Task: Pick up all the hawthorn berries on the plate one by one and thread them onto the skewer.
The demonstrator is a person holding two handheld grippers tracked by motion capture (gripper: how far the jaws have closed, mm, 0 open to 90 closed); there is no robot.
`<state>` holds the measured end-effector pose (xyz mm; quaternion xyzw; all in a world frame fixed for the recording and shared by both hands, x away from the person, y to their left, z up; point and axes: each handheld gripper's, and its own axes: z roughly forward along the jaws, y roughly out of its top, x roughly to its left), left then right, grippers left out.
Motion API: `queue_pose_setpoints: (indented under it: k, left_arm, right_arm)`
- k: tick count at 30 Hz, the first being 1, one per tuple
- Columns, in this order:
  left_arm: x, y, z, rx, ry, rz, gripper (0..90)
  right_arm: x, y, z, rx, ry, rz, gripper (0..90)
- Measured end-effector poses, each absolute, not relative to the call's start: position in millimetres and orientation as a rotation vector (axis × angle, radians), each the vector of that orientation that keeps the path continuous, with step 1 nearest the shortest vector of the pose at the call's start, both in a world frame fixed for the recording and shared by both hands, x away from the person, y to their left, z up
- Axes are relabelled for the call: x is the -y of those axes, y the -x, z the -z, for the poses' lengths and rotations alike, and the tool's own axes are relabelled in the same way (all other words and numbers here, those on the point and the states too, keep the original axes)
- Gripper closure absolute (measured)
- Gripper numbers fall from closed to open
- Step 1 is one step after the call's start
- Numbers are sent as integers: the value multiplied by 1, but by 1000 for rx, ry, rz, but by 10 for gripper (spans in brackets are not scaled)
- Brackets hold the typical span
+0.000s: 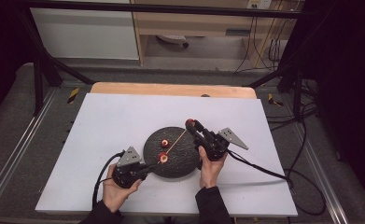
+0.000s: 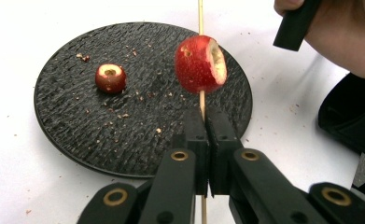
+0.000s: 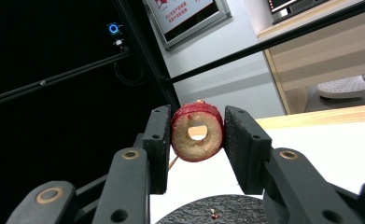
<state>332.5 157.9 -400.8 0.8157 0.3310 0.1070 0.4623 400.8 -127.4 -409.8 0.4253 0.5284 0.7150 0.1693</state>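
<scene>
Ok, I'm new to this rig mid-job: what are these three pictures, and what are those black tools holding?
No robot arm here: a person holds a hand-held gripper in each hand. The high view looks down on the white table from above the person. The other two pictures come from cameras riding on each tool, looking along its black jaws.

On the table lies a dark round plate with one cored red fruit piece and crumbs on it.

The left hand-held gripper is shut on a thin wooden skewer, which already runs through another red fruit piece above the plate. The right hand-held gripper is shut on a hollow fruit ring, held at the skewer's far end.
</scene>
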Motion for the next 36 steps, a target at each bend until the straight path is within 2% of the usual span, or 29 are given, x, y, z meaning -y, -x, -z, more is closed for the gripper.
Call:
queue_pose_setpoints:
  k: [15,36]
  left_arm:
    - [-140,-332,399,-897,-1949,-246,882]
    - [-122,-351,396,-847,-1984,-289,883]
  right_arm:
    - [124,-398,414,-1507,-1190,-2033,632]
    - [120,-386,420,-1617,-1228,-2070,634]
